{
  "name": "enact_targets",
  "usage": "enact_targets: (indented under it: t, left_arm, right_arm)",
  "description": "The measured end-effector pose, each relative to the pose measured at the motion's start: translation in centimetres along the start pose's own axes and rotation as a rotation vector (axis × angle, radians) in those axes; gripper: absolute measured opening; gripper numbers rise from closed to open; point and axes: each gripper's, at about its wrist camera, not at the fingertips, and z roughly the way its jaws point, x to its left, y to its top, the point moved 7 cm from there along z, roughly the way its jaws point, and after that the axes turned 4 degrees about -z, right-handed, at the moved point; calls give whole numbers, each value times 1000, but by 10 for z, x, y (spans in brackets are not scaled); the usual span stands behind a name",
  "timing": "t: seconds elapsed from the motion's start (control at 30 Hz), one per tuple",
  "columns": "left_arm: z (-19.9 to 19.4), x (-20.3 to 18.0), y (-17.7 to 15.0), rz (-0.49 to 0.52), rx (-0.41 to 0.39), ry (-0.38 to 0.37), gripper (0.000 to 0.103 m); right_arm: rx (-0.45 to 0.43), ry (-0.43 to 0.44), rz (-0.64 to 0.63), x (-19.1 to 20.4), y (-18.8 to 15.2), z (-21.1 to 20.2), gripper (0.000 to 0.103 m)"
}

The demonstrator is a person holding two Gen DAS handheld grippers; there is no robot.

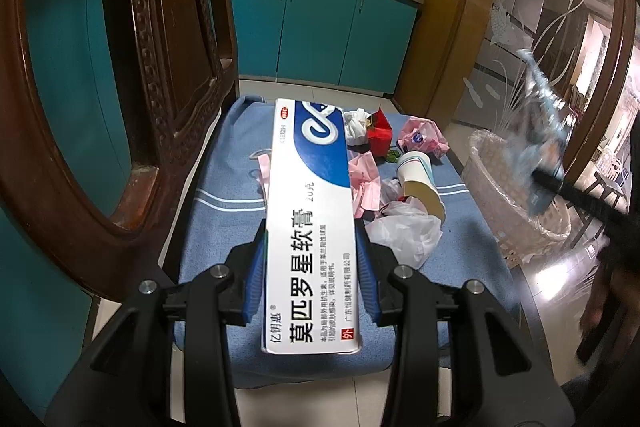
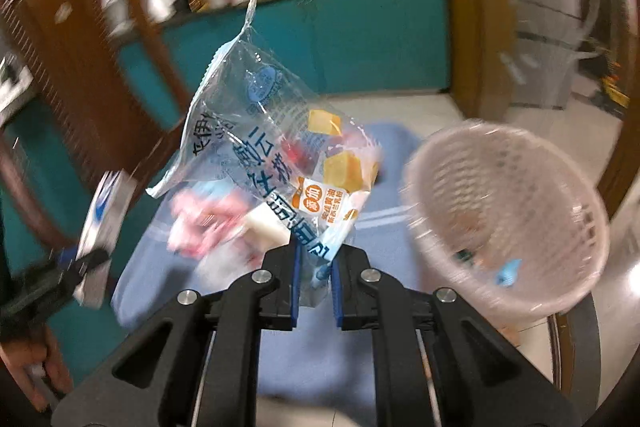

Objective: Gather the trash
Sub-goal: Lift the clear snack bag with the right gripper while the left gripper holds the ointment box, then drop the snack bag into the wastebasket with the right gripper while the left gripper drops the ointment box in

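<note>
L gripper [image 1: 312,263]: pads clamped on both long sides of white/blue ointment box [image 1: 310,223], box lifted above blue cushion [image 1: 460,247], pointing far. On cushion, right of box: pink paper wad [image 1: 366,187], white plastic bag [image 1: 404,233], tipped paper cup [image 1: 420,187], red carton [image 1: 380,135], pink wrapper [image 1: 424,137]. R gripper [image 2: 315,281]: nearly closed, pinching bottom edge of clear snack wrapper [image 2: 276,147], wrapper sticks up, blurred. Pink mesh basket [image 2: 508,223] at right, beside cushion, a few scraps inside.

Right-wrist view motion-blurred: basket [image 2: 508,223] contents, pink scraps [image 2: 200,223] unreadable; wrapper [image 1: 544,139] smeared in left-wrist view.
</note>
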Motion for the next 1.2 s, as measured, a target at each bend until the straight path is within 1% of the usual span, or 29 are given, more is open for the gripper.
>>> enact_targets:
  t: [0.1,0.17,0.2,0.23,0.3,0.37,0.4,0.43,0.47,0.5,0.53,0.6,0.67,0.77,0.8,0.83,0.9,0.93,0.97,1.0,1.03,1.1,1.13,1.2]
  left_arm:
    - [3,-1,-2,-1,9,-2,40]
    - [7,-3,-3,2,17,-9,40]
    - [8,-5,-3,6,19,-12,40]
    - [9,-8,-4,15,21,-15,40]
    - [11,-14,-6,37,23,-22,40]
    - [12,-21,-9,61,28,-29,40]
    - [13,-25,-10,78,32,-35,40]
    - [12,-30,-12,94,35,-42,40]
    - [12,-35,-12,109,36,-48,40]
    - [11,-41,-13,127,36,-58,40]
    - [10,-50,-13,136,39,-74,40]
    - [9,-69,-12,160,43,-107,40]
    - [13,-104,-6,199,48,-147,40]
    - [29,-165,8,203,78,-245,40]
    - [38,-191,14,208,86,-275,40]
    - [44,-209,17,218,90,-289,40]
    - [63,-258,24,257,122,-336,41]
    - [70,-278,27,272,131,-356,44]
    - [81,-303,31,305,137,-371,48]
    - [89,-316,33,329,138,-369,68]
    - [98,-327,36,350,131,-347,81]
    - [105,-327,40,341,104,-302,82]
    - [105,-321,41,324,110,-295,82]
    - [94,-296,41,279,115,-293,85]
  right_arm:
    - [5,-85,114,-61,8,12,14]
    - [36,-123,151,-88,4,27,27]
    - [58,-146,167,-101,1,35,38]
    - [70,-179,201,-117,-4,42,45]
    - [93,-194,269,-139,-12,50,52]
    - [98,-170,322,-149,-12,44,53]
    - [83,-148,349,-151,-8,38,56]
    - [30,-118,380,-152,0,22,64]
    - [-9,-111,392,-151,5,10,69]
    - [-82,-113,412,-153,12,-9,81]
    - [-132,-121,425,-156,16,-22,90]
    - [-216,-137,448,-162,21,-46,93]
    - [-245,-144,462,-167,21,-55,93]
    - [-237,-152,505,-185,17,-54,93]
    - [-234,-150,523,-190,14,-55,93]
    - [-237,-152,546,-197,11,-57,93]
    - [-252,-157,577,-205,8,-63,93]
    - [-262,-161,584,-206,4,-68,93]
    - [-268,-163,589,-207,8,-65,93]
    - [-272,-164,593,-208,8,-66,93]
    - [-265,-160,594,-208,7,-65,93]
    - [-248,-152,588,-207,9,-63,93]
    - [-239,-145,578,-204,10,-61,93]
    - [-225,-126,547,-193,12,-59,93]
